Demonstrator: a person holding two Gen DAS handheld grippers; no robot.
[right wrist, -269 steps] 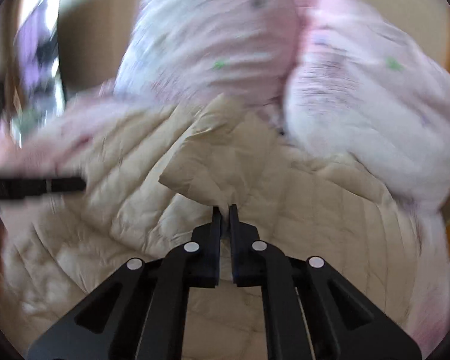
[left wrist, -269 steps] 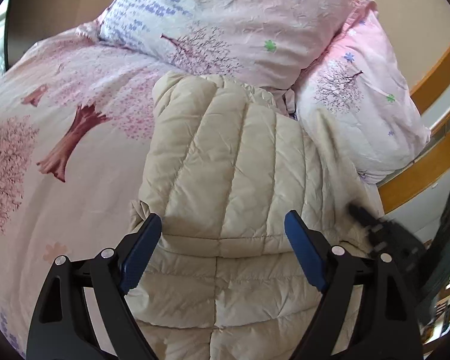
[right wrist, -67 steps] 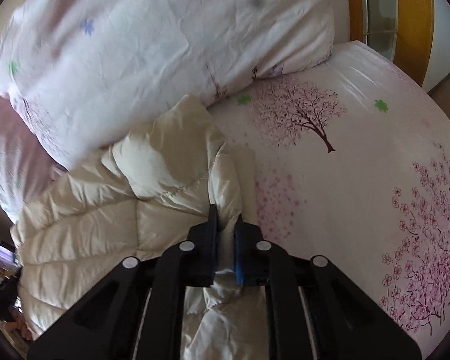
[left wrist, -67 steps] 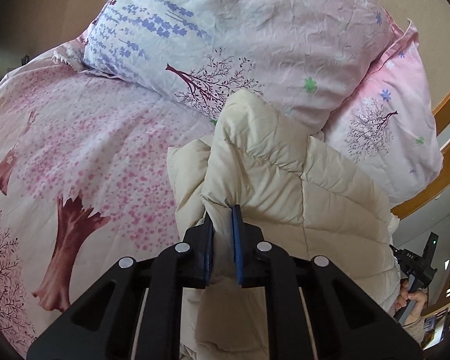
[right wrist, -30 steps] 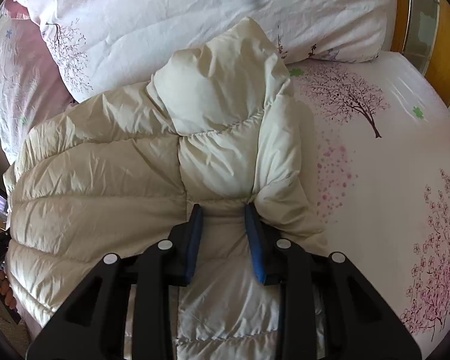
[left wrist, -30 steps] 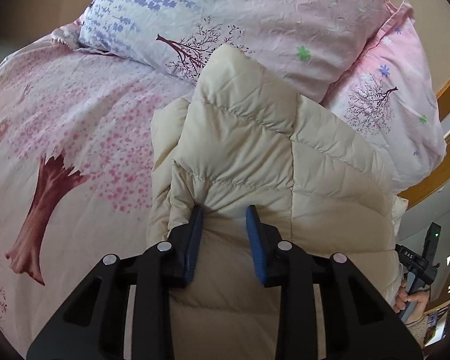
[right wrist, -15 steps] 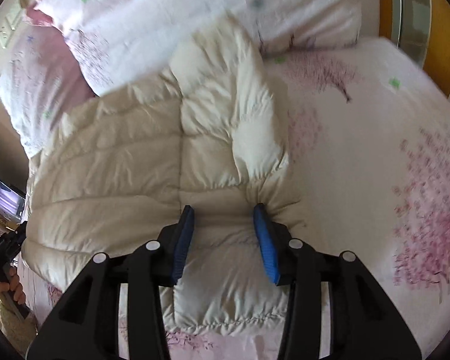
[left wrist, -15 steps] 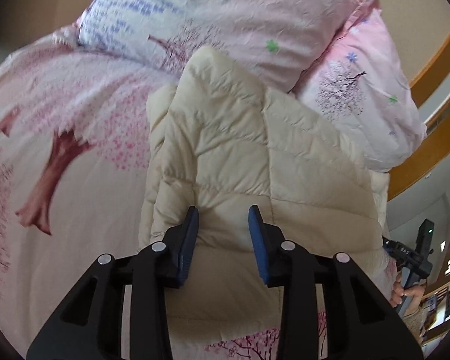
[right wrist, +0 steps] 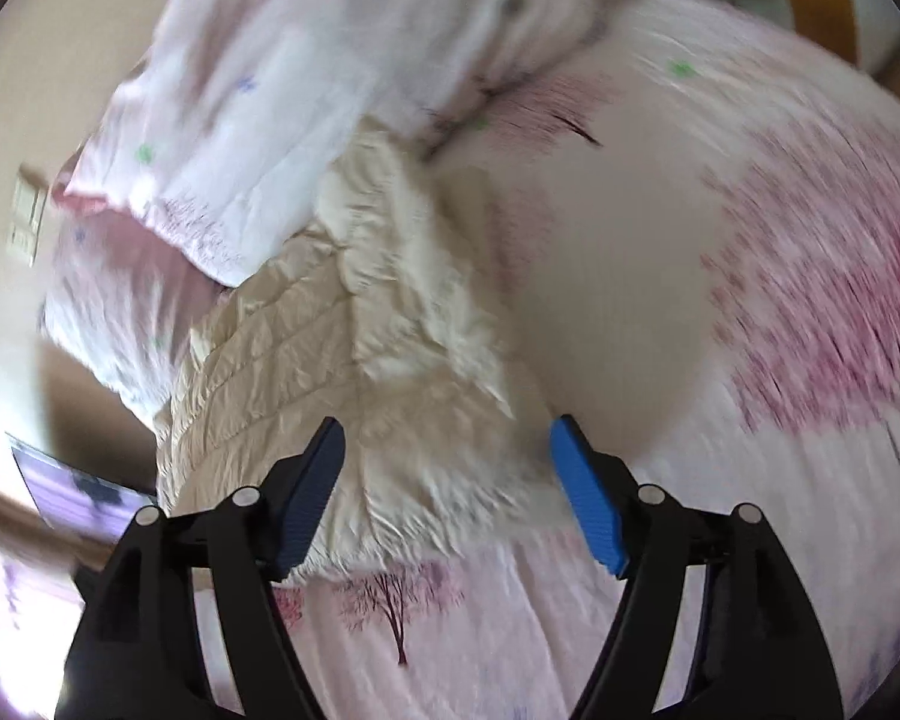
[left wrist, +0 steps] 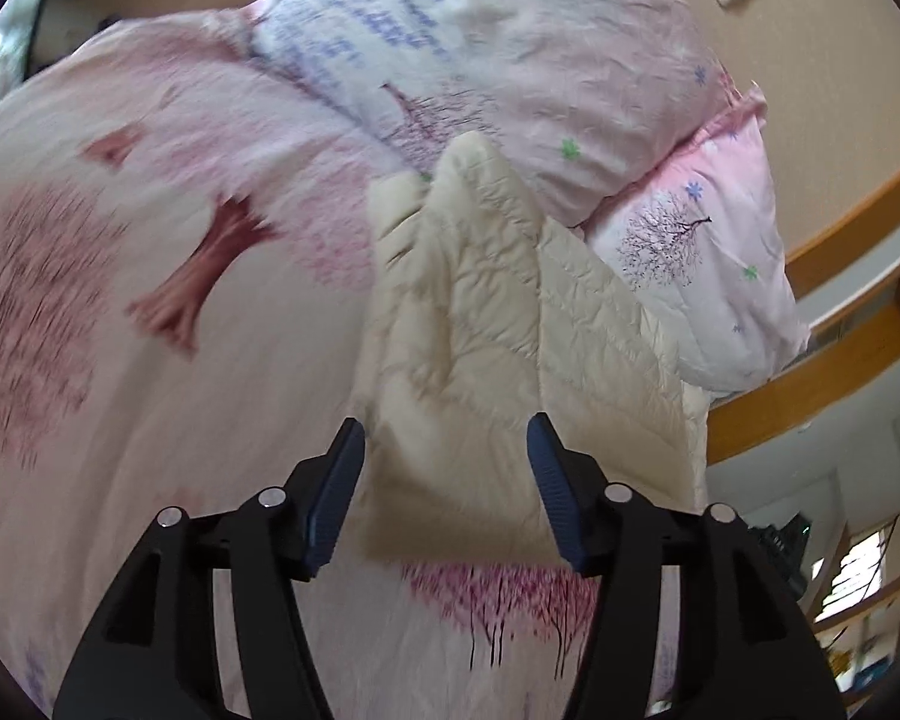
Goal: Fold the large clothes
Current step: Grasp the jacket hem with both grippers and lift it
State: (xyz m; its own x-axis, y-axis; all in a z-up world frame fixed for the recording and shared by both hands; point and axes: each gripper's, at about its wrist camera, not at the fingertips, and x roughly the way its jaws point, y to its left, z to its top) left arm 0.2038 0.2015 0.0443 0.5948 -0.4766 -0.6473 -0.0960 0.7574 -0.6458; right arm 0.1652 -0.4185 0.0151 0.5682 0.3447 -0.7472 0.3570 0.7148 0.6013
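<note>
A cream quilted down jacket (left wrist: 486, 348) lies folded on the bed, its far end against the pillows. It also shows in the right wrist view (right wrist: 360, 372), somewhat blurred. My left gripper (left wrist: 447, 480) is open and empty, raised above the jacket's near edge. My right gripper (right wrist: 447, 480) is open and empty, also above the jacket's near edge, apart from it.
The bed cover (left wrist: 150, 312) is pink with tree prints. Two pillows (left wrist: 540, 72) (left wrist: 708, 264) lean at the head of the bed. A wooden rail (left wrist: 810, 378) runs along the right side. A wall switch (right wrist: 27, 216) is behind the pillows.
Both grippers have let go of the jacket, opened wider and pulled back and up from it. The jacket stays folded on the bed.
</note>
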